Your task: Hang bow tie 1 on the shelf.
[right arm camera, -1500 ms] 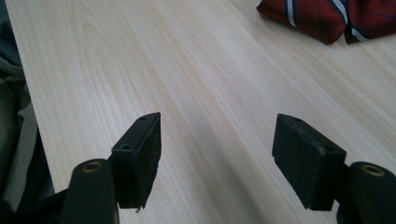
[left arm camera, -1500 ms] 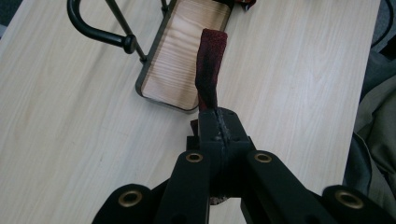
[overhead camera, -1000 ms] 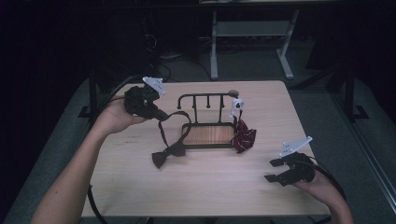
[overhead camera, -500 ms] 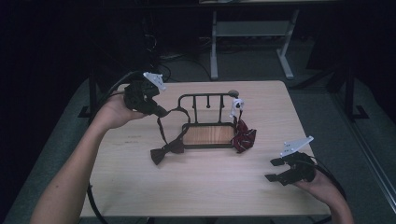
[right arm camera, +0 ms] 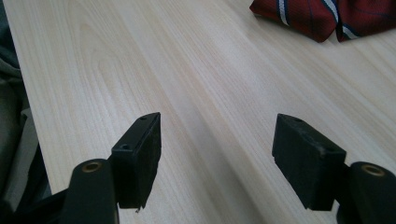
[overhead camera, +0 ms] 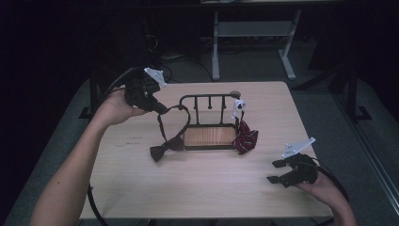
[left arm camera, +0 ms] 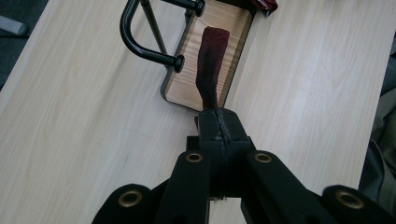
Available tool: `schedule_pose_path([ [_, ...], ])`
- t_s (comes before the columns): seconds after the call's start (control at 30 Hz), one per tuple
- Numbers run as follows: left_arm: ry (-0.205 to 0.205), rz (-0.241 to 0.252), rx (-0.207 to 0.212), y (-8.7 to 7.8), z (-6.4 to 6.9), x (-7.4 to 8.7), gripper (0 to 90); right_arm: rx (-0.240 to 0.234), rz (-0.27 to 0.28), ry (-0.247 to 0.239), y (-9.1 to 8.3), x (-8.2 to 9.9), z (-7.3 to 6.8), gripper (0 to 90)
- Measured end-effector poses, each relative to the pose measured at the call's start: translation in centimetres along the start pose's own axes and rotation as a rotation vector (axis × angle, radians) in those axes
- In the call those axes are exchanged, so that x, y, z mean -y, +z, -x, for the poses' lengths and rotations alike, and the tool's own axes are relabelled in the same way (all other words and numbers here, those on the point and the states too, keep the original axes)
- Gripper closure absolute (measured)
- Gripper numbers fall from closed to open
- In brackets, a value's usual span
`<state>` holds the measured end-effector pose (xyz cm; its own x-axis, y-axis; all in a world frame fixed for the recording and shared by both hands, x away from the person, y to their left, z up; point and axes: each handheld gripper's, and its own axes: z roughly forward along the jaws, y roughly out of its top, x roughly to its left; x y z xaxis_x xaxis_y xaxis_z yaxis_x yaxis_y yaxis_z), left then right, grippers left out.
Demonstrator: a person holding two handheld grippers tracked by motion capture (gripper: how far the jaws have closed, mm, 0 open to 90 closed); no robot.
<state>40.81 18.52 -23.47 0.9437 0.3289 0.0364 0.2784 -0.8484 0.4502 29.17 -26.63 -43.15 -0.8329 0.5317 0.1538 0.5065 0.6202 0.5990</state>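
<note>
Landmark: the black rack (overhead camera: 209,120), a wire frame standing on a wooden base near the middle of the tabletop (overhead camera: 197,188).

Left gripper (overhead camera: 160,107): jaws pinched fully together on the strap of the dark bow tie (overhead camera: 160,151). In the left gripper view the band (left arm camera: 211,65) runs out of the closed jaws toward the rack's wooden base. From above, the strap loops up from the bow, which lies on the tabletop just off the rack's left front corner, to the gripper held above and left of the rack's top rail.

Change over the last second: the left hand has drifted slightly up and away from the rack, toward its left rear, with the grip unchanged. The strap looks drawn a little tauter; the bow has stayed on the tabletop, not lifted. Small move only.

Right gripper (overhead camera: 282,172): jaws wide apart, nothing between them, resting well off to the rack's right front. It has not moved. In its own view bare wood lies between the jaws.

Red striped tie (overhead camera: 245,137): bunched against the rack's right end, touching the base, below a white tag (overhead camera: 238,106) on the frame. It shows as the red cloth (right arm camera: 322,16) at the top of the right gripper view.

Reading: the work in hand seems to be hanging the bow tie on the rack by its strap. The lift has barely begun; the strap must rise further to clear the top rail, and the bow will trail. Risk: the strap snagging on the rail's end knob.
</note>
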Motion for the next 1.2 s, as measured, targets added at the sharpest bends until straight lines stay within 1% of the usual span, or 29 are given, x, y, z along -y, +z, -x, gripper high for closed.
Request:
schedule_pose_path([
  [0.1,-0.011,-0.010,0.000,0.2,-0.3,-0.2,89.8,0.003,0.001,0.000,-0.1,0.0,0.0,32.4],
  [0.17,-0.005,-0.010,0.009,0.2,-0.6,-0.4,89.8,-0.001,0.000,-0.001,0.0,0.0,0.0,32.6],
  [0.2,-0.003,-0.015,0.006,0.3,-0.7,-0.5,89.8,-0.001,-0.001,-0.007,0.0,0.0,0.0,32.6],
  [0.23,-0.009,-0.023,0.002,0.4,-0.7,-0.6,89.8,-0.002,-0.002,-0.007,0.1,0.0,0.0,32.6],
  [0.27,-0.004,-0.031,0.004,0.4,-0.9,-0.7,89.8,-0.004,-0.005,-0.004,0.1,0.0,0.0,32.6],
  [0.33,-0.012,-0.034,0.001,0.5,-1.2,-0.8,89.8,-0.003,-0.007,-0.002,0.1,0.0,-0.1,32.6],
  [0.37,-0.023,-0.033,0.001,0.6,-1.3,-0.9,89.8,-0.003,-0.003,-0.008,0.1,0.0,0.0,32.6],
  [0.43,-0.023,-0.031,0.002,0.6,-1.7,-1.0,89.7,-0.001,0.000,-0.011,0.0,0.0,0.0,32.8],
  [0.47,-0.028,-0.033,0.004,0.7,-1.9,-1.1,89.7,-0.002,-0.002,-0.003,-0.1,0.0,0.0,32.9],
  [0.57,-0.025,-0.059,-0.001,0.9,-2.3,-1.4,89.7,-0.002,-0.001,-0.009,0.0,0.1,0.1,33.0],
  [0.63,-0.027,-0.055,0.003,0.9,-2.5,-1.6,89.7,-0.002,-0.005,-0.010,0.0,0.1,0.1,33.0],
  [0.73,-0.032,-0.072,0.000,1.1,-2.8,-1.8,89.7,-0.004,-0.006,-0.010,0.1,0.1,0.0,33.0],
  [0.8,-0.038,-0.071,0.003,1.2,-3.1,-1.8,89.6,-0.005,-0.005,-0.008,0.0,0.1,0.0,33.0],
  [0.97,-0.054,-0.095,-0.002,1.7,-3.8,-1.6,89.6,-0.002,0.001,-0.014,-0.1,0.1,0.1,33.1],
  [1.13,-0.066,-0.115,-0.006,2.2,-4.1,-1.6,89.4,-0.003,0.000,-0.005,-0.2,0.1,0.0,33.2],
  [1.2,-0.070,-0.118,-0.007,2.4,-4.2,-1.6,89.4,-0.002,0.001,-0.010,-0.2,0.1,0.0,33.2],
])
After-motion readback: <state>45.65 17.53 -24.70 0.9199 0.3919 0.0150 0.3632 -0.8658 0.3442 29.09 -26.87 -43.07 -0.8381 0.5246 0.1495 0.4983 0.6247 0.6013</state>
